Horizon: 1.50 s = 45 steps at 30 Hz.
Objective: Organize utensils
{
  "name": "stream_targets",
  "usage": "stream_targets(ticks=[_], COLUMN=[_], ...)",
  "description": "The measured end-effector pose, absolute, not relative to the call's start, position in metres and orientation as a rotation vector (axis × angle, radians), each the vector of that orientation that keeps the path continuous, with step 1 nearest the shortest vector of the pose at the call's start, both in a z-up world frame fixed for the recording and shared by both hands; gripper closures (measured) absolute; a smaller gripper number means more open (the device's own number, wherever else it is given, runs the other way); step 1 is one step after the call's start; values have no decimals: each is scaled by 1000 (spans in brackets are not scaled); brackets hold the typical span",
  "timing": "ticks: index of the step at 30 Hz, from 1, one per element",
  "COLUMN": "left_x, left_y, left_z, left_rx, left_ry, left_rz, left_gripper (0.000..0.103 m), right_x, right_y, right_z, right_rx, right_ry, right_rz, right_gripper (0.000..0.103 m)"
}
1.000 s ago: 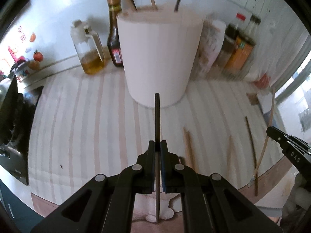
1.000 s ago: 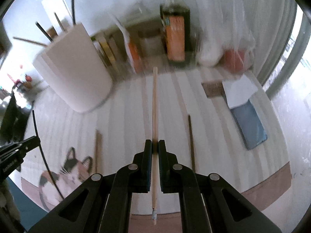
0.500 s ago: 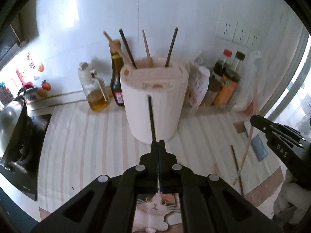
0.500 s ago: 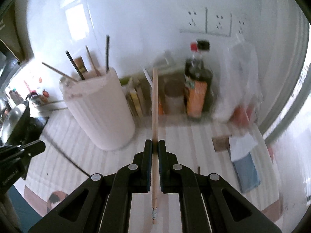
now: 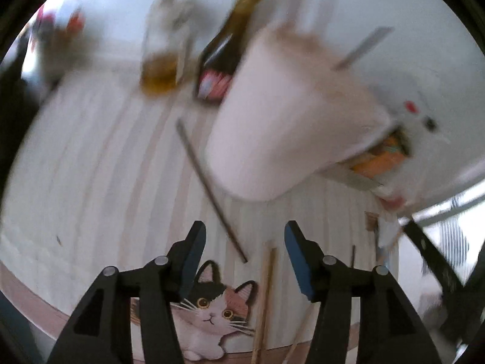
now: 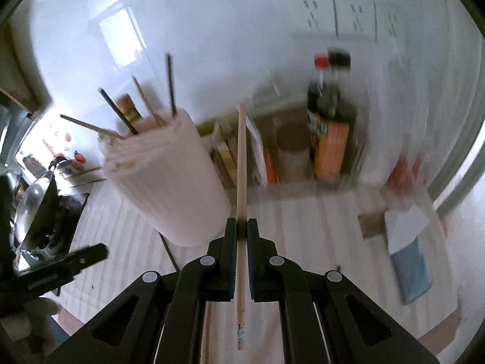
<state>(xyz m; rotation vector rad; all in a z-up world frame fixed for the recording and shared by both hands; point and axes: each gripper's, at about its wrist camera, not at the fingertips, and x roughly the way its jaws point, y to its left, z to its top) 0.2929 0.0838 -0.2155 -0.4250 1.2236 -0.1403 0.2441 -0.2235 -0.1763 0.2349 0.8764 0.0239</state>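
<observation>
The pale pink utensil holder (image 5: 291, 121) stands on the striped counter with several chopsticks sticking out; it also shows in the right wrist view (image 6: 163, 179). My left gripper (image 5: 242, 242) is open and empty, and the dark chopstick (image 5: 209, 188) lies loose on the counter just ahead of it, beside the holder. My right gripper (image 6: 241, 230) is shut on a light wooden chopstick (image 6: 241, 163), held upright to the right of the holder. A wooden chopstick (image 5: 265, 297) lies on the counter by the cat mat (image 5: 212, 309).
Oil and sauce bottles (image 5: 224, 48) stand behind the holder. Sauce bottles (image 6: 330, 127), packets and a plastic bag line the wall. A blue cloth (image 6: 412, 270) lies at the right. A stove with a pan (image 6: 33, 212) is at the left.
My left gripper has opened and the dark chopstick has dropped onto the counter beside the holder. The left view is tilted and blurred. The right gripper keeps its wooden chopstick raised.
</observation>
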Motion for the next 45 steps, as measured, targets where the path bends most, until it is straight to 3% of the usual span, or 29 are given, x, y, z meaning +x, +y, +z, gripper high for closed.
stream_targets(ticks=[6,12,14,15,16,17,32,36,45], left_x=[326,338,334,331,328,324,205,218,263], left_y=[73,30,19,16,13,8,81,94,79], left_z=[-278,-313,-321,-322,-323,-324,-338,-336,-343], left_rx=[-405,-139,-46,-25,4,51,-18,-49,31], left_ry=[1339,1377,1368,1341,1335,1330,1479,1458,1398], left_rz=[-46,35,43,23,6,-27,-40,-33,-40], left_gripper=[52,54,73,87,95,96,98,94,95], right_x=[256,268,271,272,273,274,267,270,277], right_y=[-241,-252,-254,-255,-255,-255,-233,-216,-201], right_z=[-232,-271,-278,-280,-282,-282,-298,-315,-342], right_rx=[290,282,274,269,263,259,305,317,299], right_ry=[1000,1089,1105,1111,1115,1119,1260,1328,1399], right_rz=[-50,-112,-127,-132,-137,-140,45,104,99], right_gripper=[97,97,97,97,97,97,97,97,97])
